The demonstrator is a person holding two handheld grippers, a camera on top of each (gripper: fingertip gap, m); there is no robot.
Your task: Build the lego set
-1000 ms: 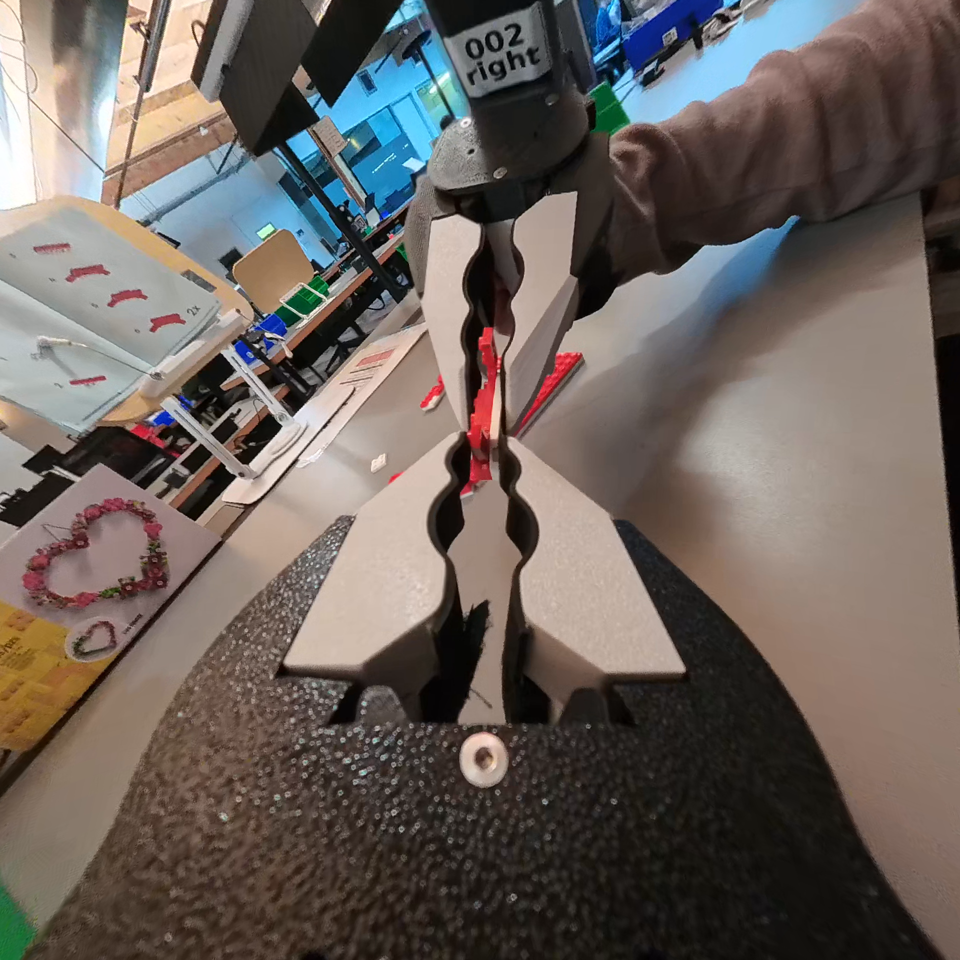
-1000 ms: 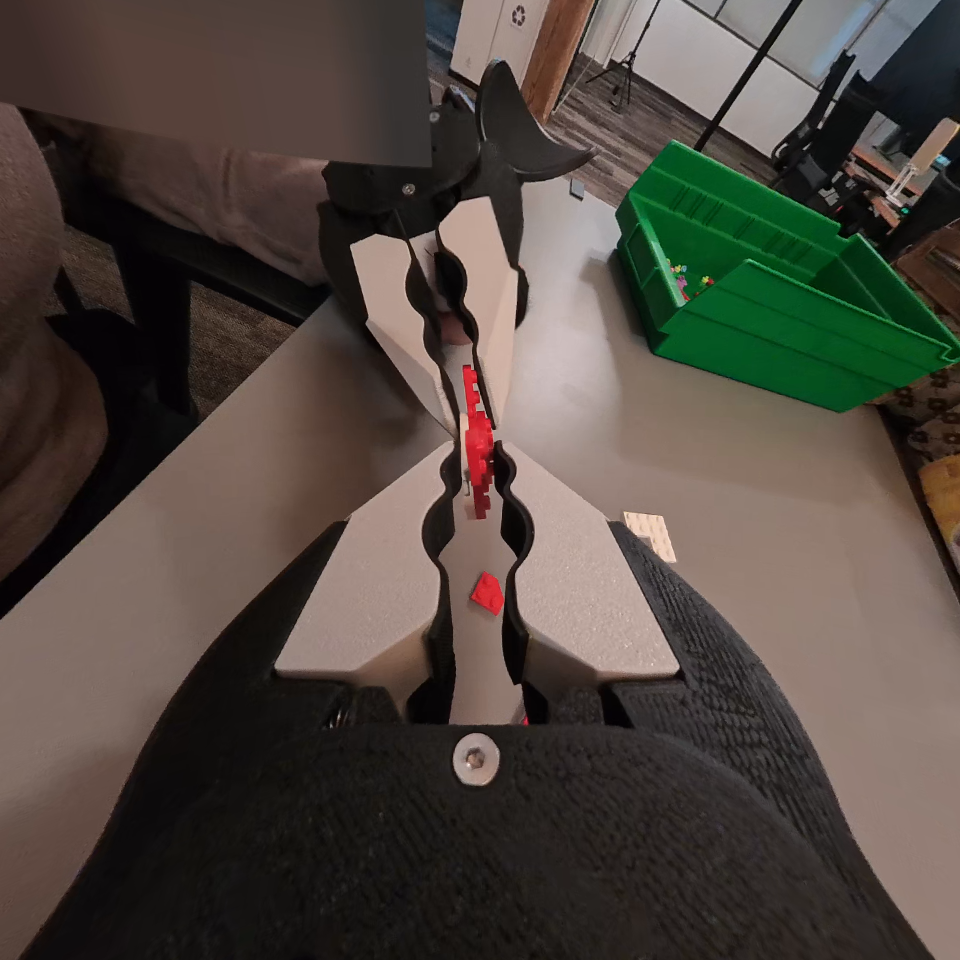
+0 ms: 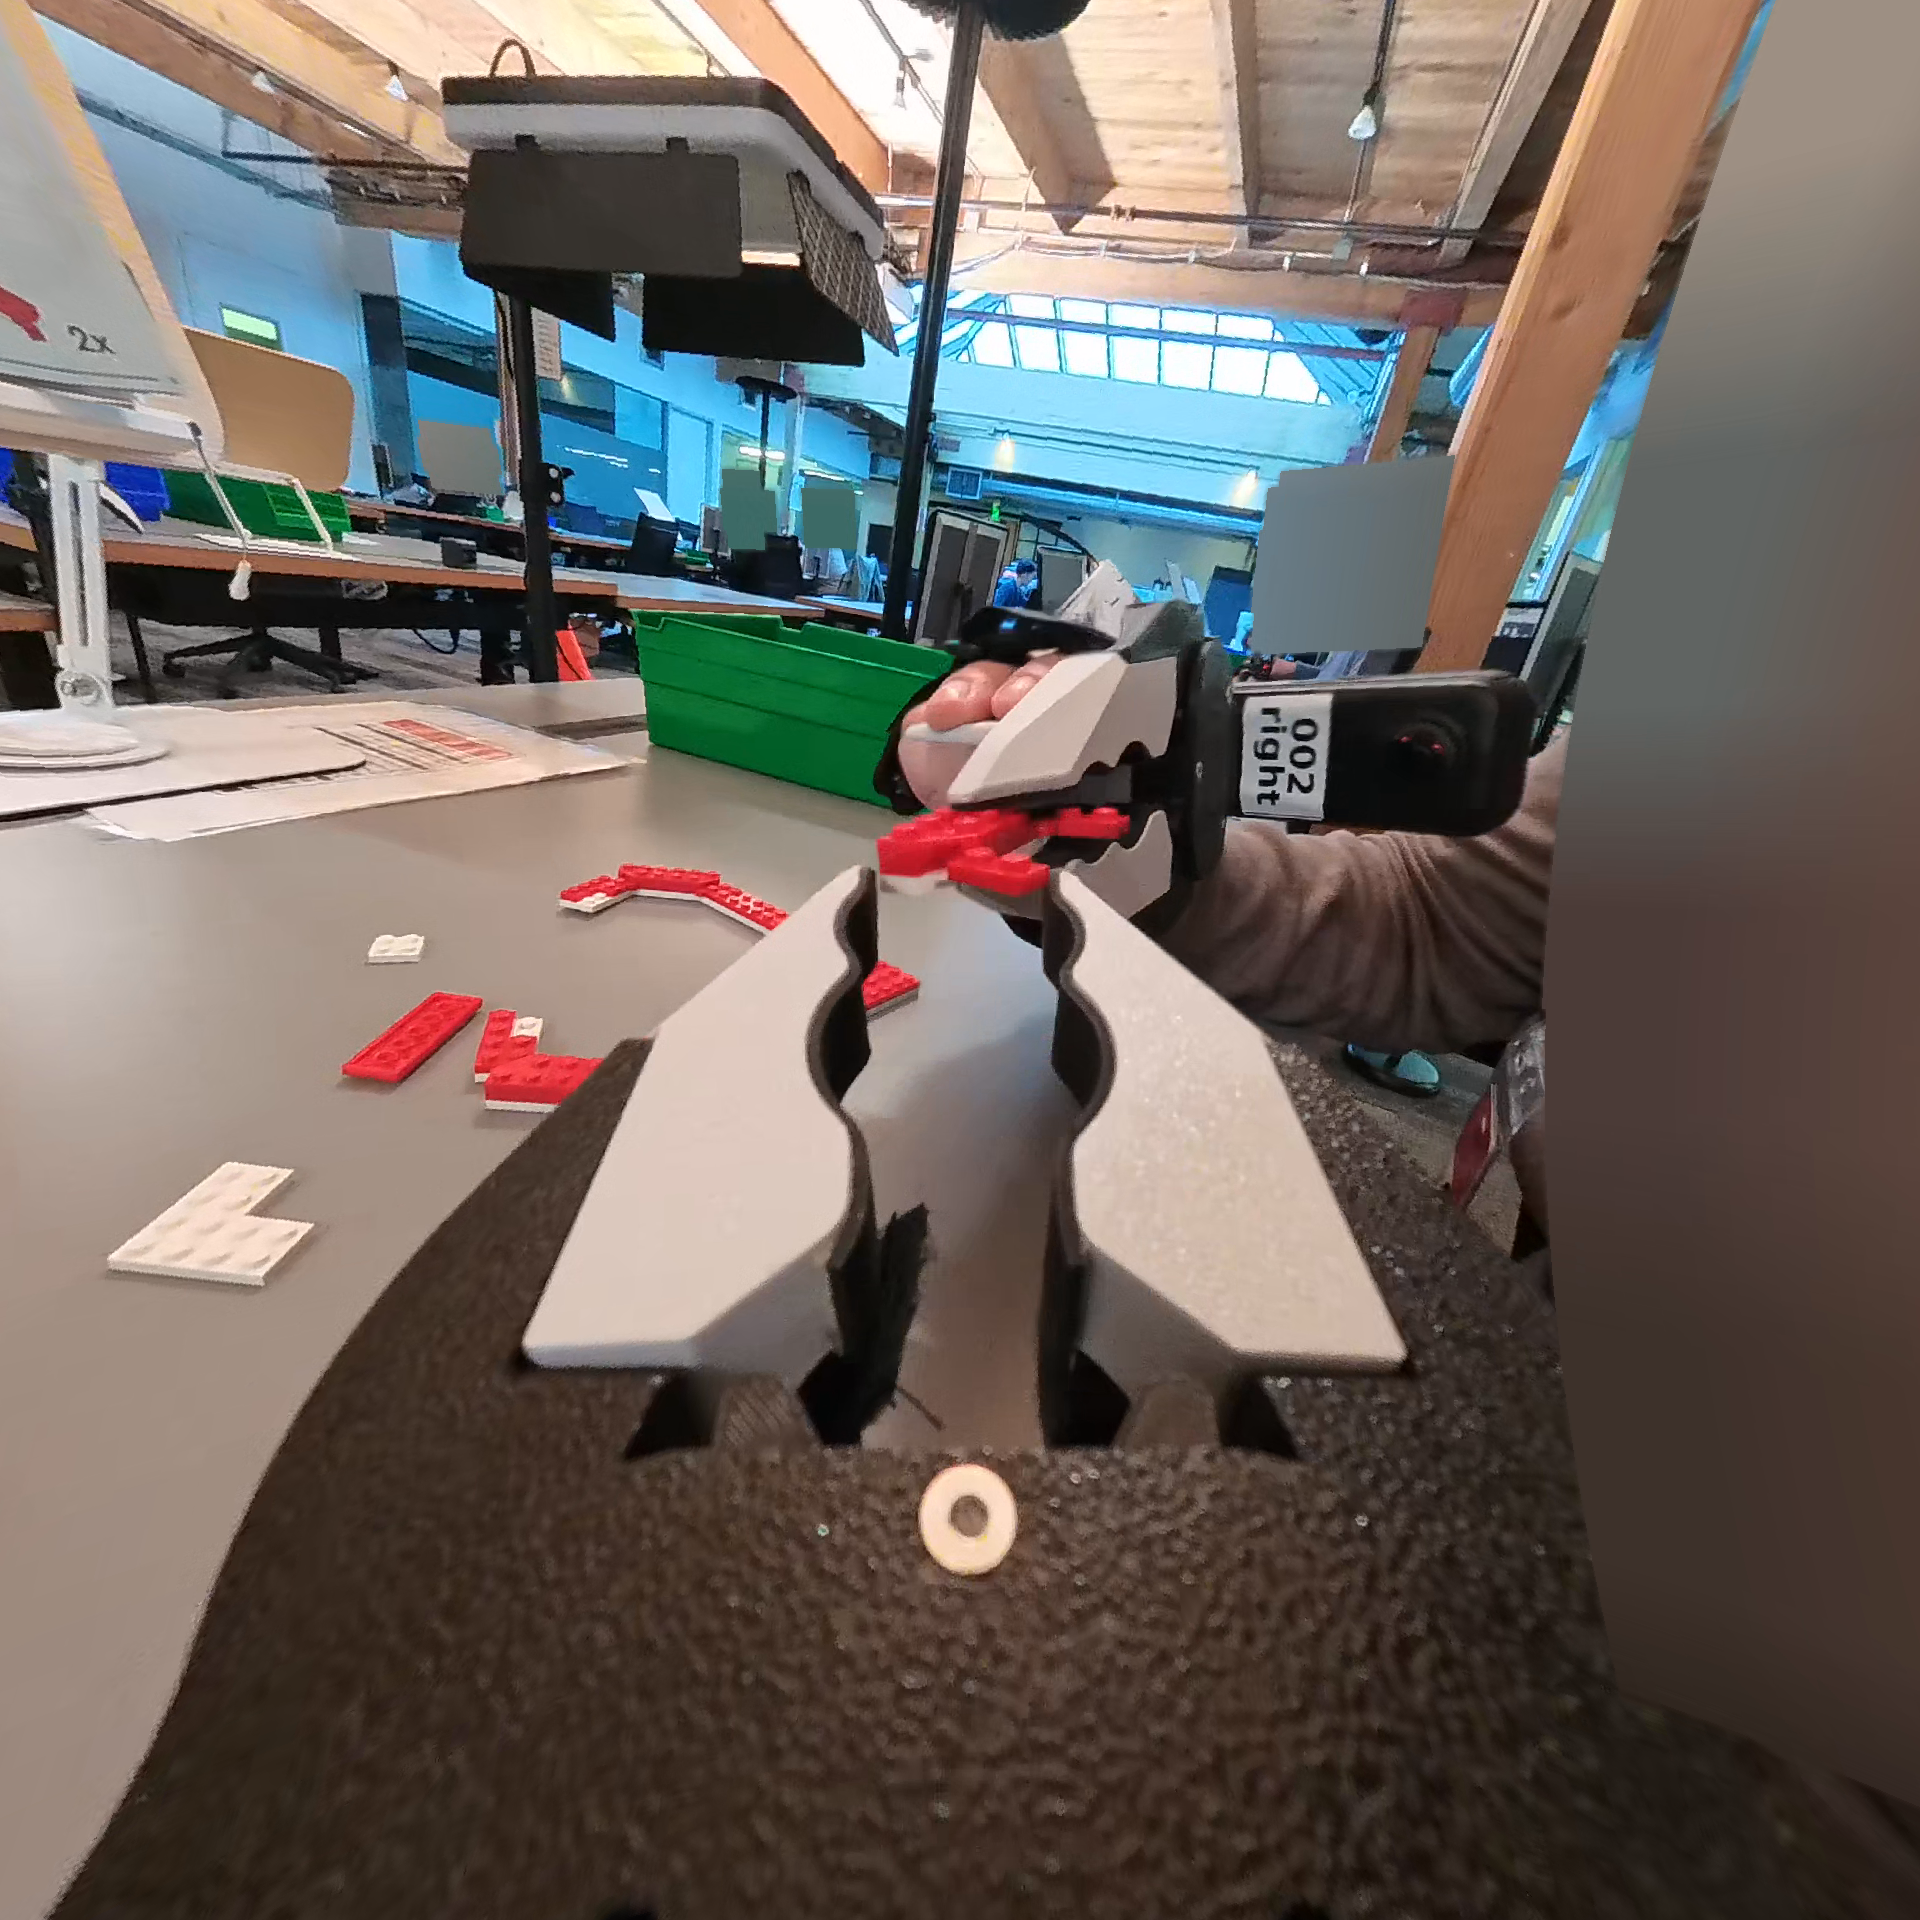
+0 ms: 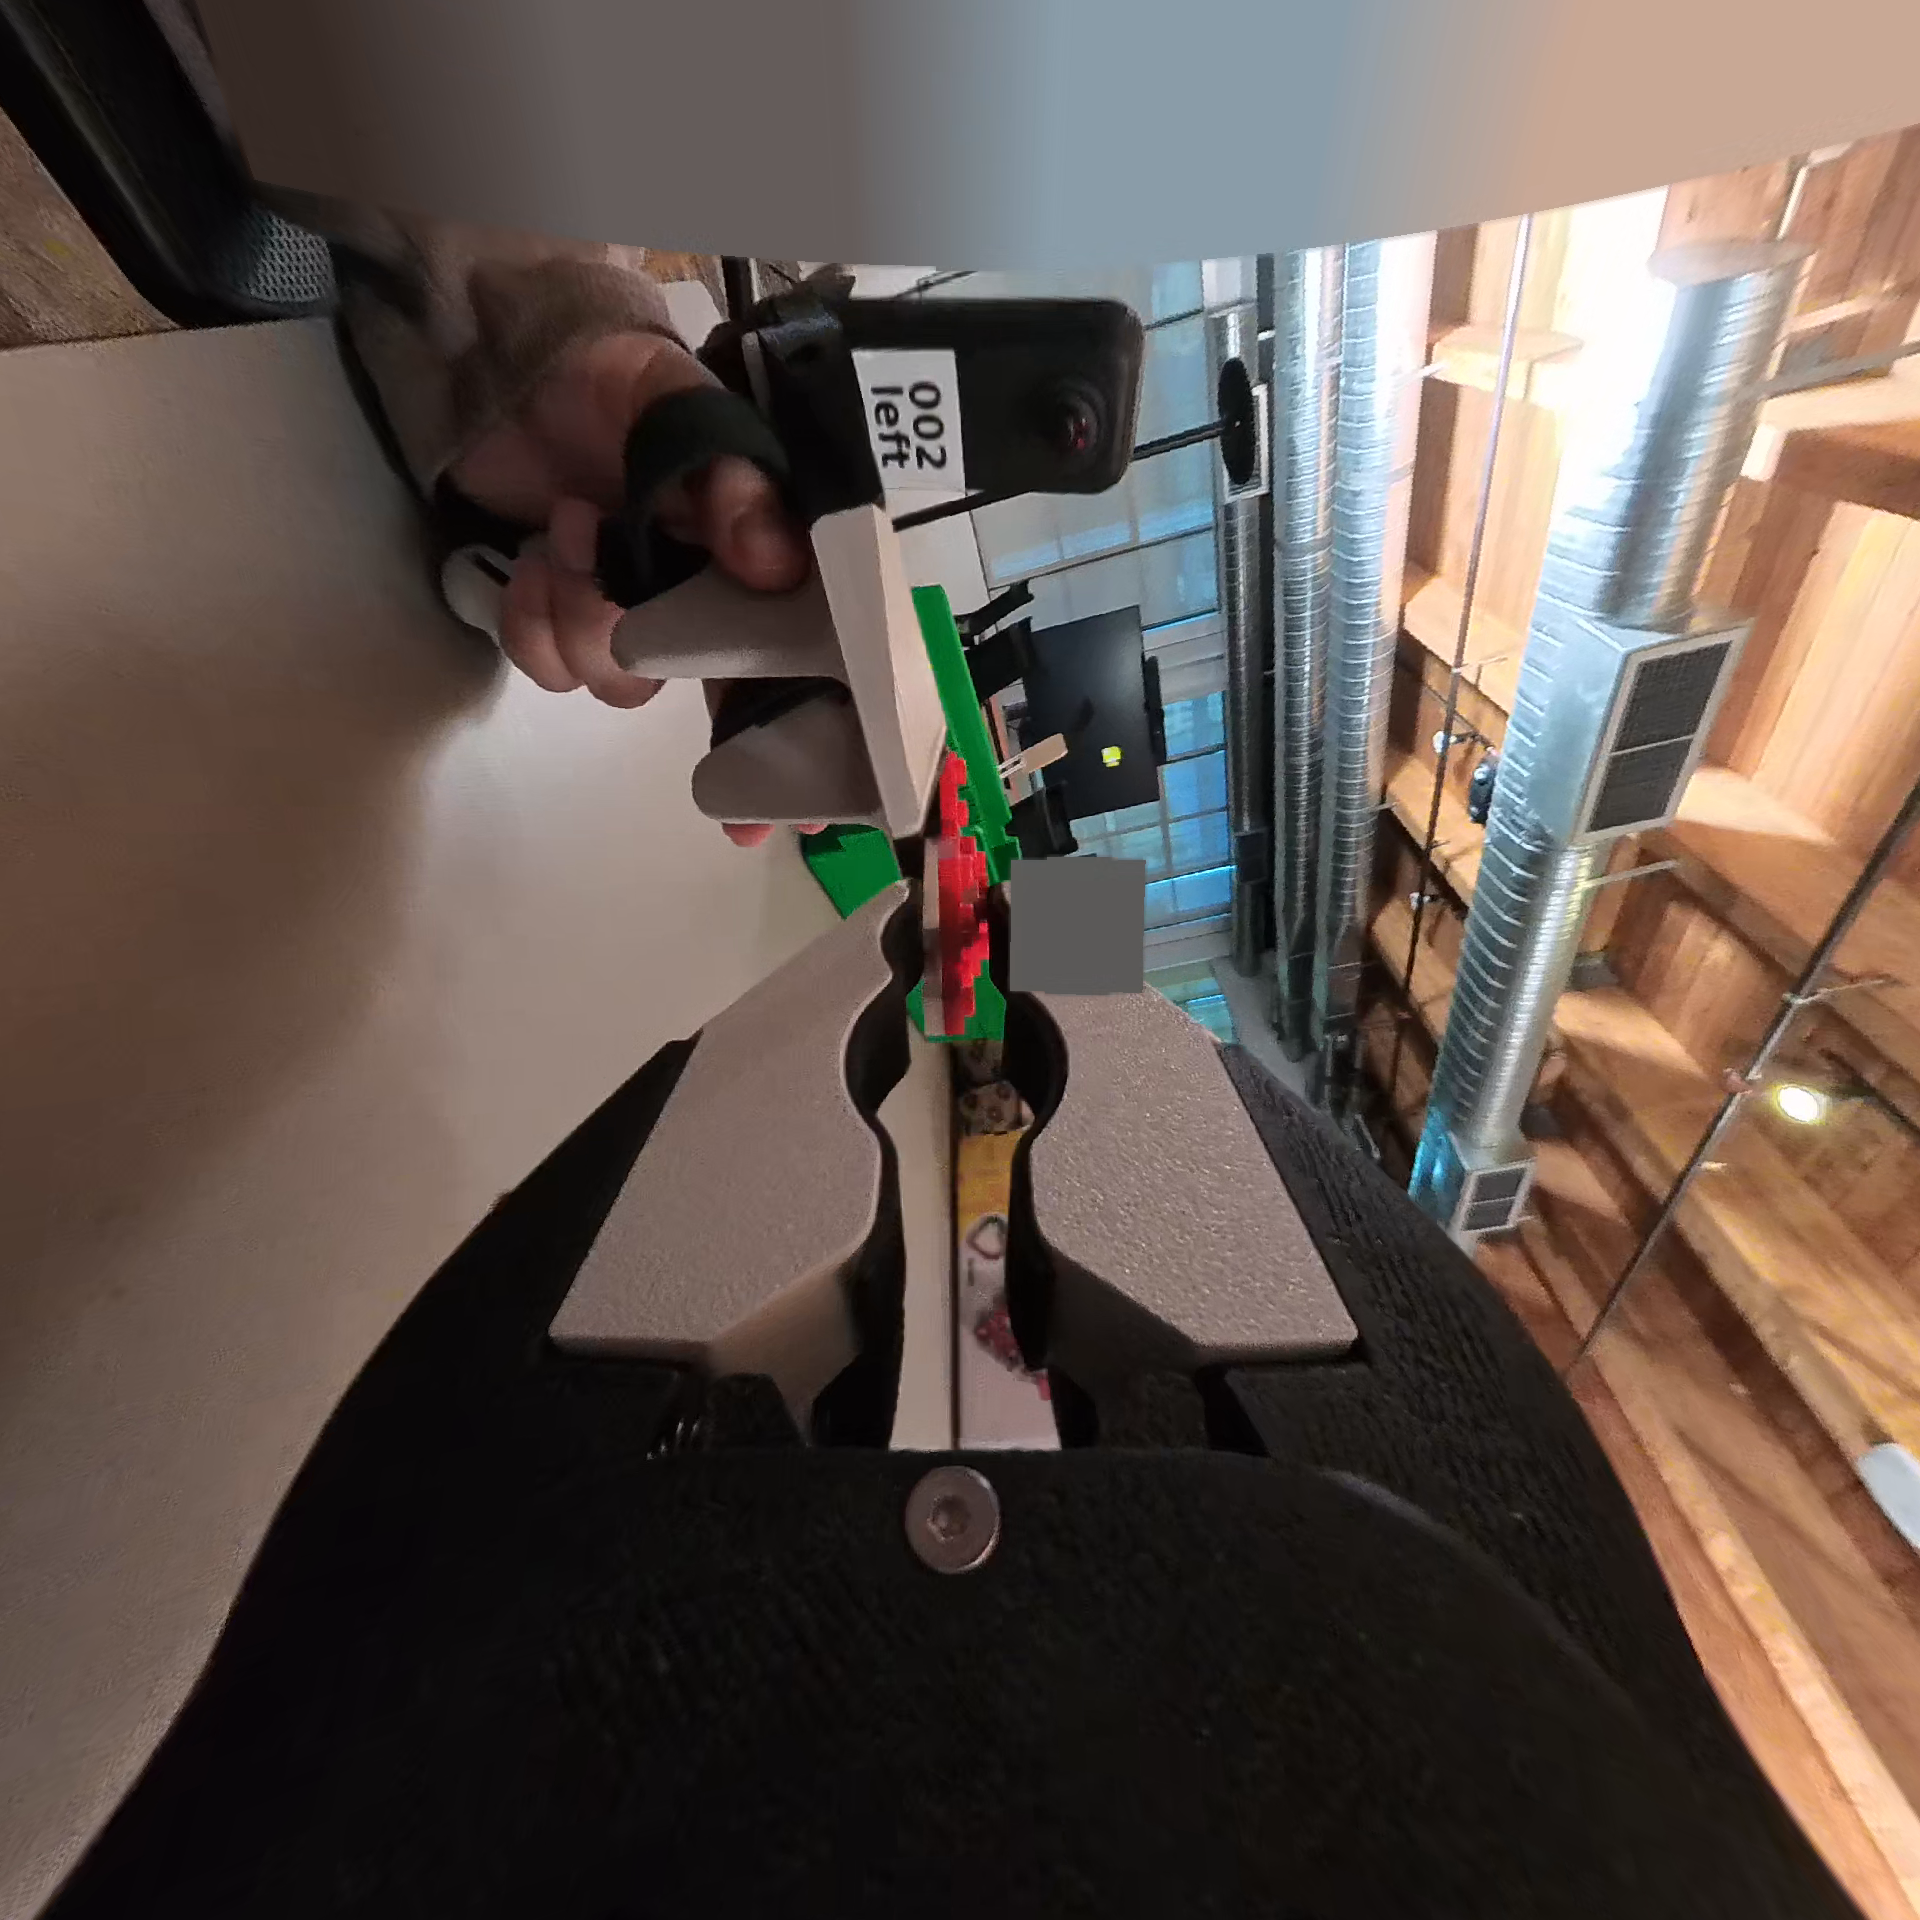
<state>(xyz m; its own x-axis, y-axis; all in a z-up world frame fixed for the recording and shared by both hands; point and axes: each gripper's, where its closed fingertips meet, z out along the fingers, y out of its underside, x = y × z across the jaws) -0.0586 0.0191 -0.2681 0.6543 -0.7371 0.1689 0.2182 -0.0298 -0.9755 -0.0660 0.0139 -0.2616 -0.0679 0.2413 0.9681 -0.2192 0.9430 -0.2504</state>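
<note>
**Inspector:** State the work item and where it is.

**Assistant:** A red lego assembly (image 3: 977, 847), several plates joined, with a small white piece on its underside. It is held in the air above the grey table (image 3: 156, 1039), not resting on it.

**Inspector:** What holds it?

**Assistant:** The right gripper (image 3: 1023, 805). In the left wrist view it reaches in from the right, turned on its side, with its fingers closed down flat on the assembly's right end. In its own view the right gripper (image 4: 951, 940) has the red plates edge-on at its tips.

**Inspector:** And the left tool?

**Assistant:** The left gripper (image 3: 961, 894) has its jaws parted by a clear gap. Its tips sit just beside the free end of the assembly, one on either side. I cannot tell whether either tip touches it; nothing is clamped.

**Inspector:** Loose parts?

**Assistant:** On the table to the left: a curved red-and-white section (image 3: 675, 894), a small white plate (image 3: 396, 947), a long red plate (image 3: 414, 1037), a red angled piece (image 3: 525, 1070) partly behind the gripper body, and a white L-shaped plate (image 3: 213, 1226) nearest the camera.

**Inspector:** Surroundings?

**Assistant:** A green bin (image 3: 769, 707) stands at the far side of the table, printed sheets (image 3: 395, 753) lie to its left, and a white stand (image 3: 78, 623) holds an open instruction booklet (image 3: 73, 312) at the left edge.
</note>
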